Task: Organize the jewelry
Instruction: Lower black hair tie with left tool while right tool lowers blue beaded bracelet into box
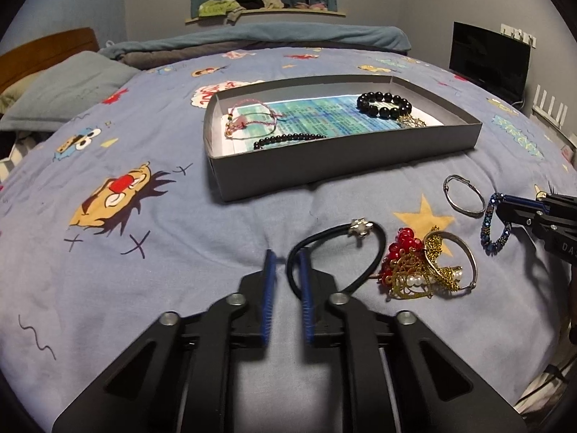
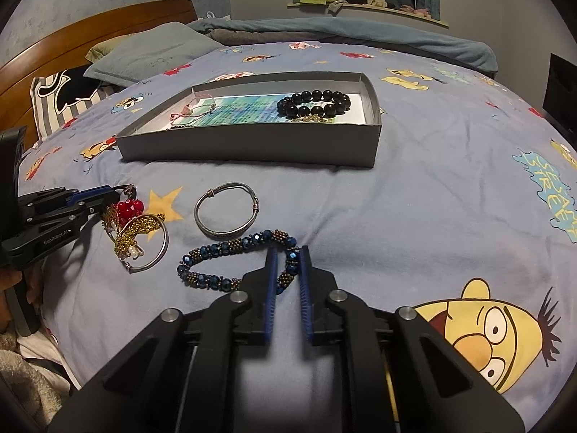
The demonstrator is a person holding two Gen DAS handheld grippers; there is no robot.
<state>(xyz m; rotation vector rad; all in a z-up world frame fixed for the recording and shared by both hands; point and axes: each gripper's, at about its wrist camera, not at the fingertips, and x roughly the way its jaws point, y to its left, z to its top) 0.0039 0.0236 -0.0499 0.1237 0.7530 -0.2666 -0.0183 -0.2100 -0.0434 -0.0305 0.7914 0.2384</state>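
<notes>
A grey box (image 1: 346,160) (image 2: 249,144) on the bed holds a black bead bracelet (image 1: 384,105) (image 2: 313,103), a pink cord bracelet (image 1: 249,121) and a thin black bead strand (image 1: 288,139). My left gripper (image 1: 287,259) is open, its jaws astride the left end of a black hair tie with a silver star (image 1: 357,231). My right gripper (image 2: 288,254) is part closed around the right end of a blue beaded bracelet (image 2: 220,252) (image 1: 496,223), which lies on the cover. A silver bangle (image 1: 463,193) (image 2: 225,213) and a tangled pile of red, gold and pearl jewelry (image 1: 425,263) (image 2: 139,231) lie between.
The bedspread (image 1: 144,216) is blue with cartoon prints. Pillows (image 2: 151,50) and a wooden headboard (image 2: 90,32) are at the far left, a folded blanket (image 1: 288,36) at the far edge, a black screen (image 1: 487,57) at the right.
</notes>
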